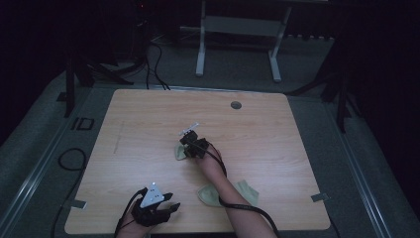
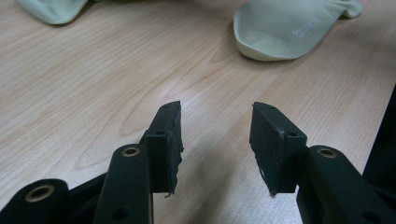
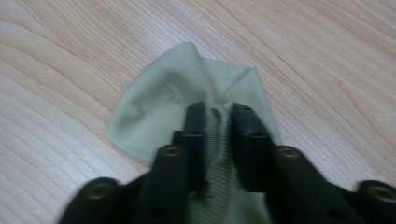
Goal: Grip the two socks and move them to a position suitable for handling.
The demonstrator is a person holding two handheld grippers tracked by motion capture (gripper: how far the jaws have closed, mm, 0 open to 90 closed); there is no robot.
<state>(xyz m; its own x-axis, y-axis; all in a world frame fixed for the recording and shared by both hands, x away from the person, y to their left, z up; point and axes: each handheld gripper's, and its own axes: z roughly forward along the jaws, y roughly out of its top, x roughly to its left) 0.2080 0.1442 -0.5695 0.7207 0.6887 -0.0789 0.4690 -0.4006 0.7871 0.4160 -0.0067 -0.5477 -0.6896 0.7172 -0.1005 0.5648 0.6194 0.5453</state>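
Observation:
A pale green sock [image 3: 154, 112] lies crumpled near the middle of the wooden table [image 1: 148, 124]. My right gripper [image 3: 218, 114] is shut on a fold of that sock [image 1: 180, 152], pinching the ribbed cloth between its jaws. My right gripper [image 1: 194, 145] sits at the table's centre in the high view. A second pale green sock [image 1: 210, 195] lies flat nearer the front, partly under the right forearm. In the left gripper view this second sock [image 2: 289, 28] lies ahead. My left gripper [image 2: 215, 135] stands open above bare wood, holding nothing. My left gripper [image 1: 166, 208] sits at the front left edge.
A round grey cable grommet [image 1: 236, 105] sits in the table's far edge. Beyond the table stand the white legs of another desk [image 1: 200, 49] and dark cables on the floor [image 1: 153, 64]. A cable loop [image 1: 72, 158] lies left of the table.

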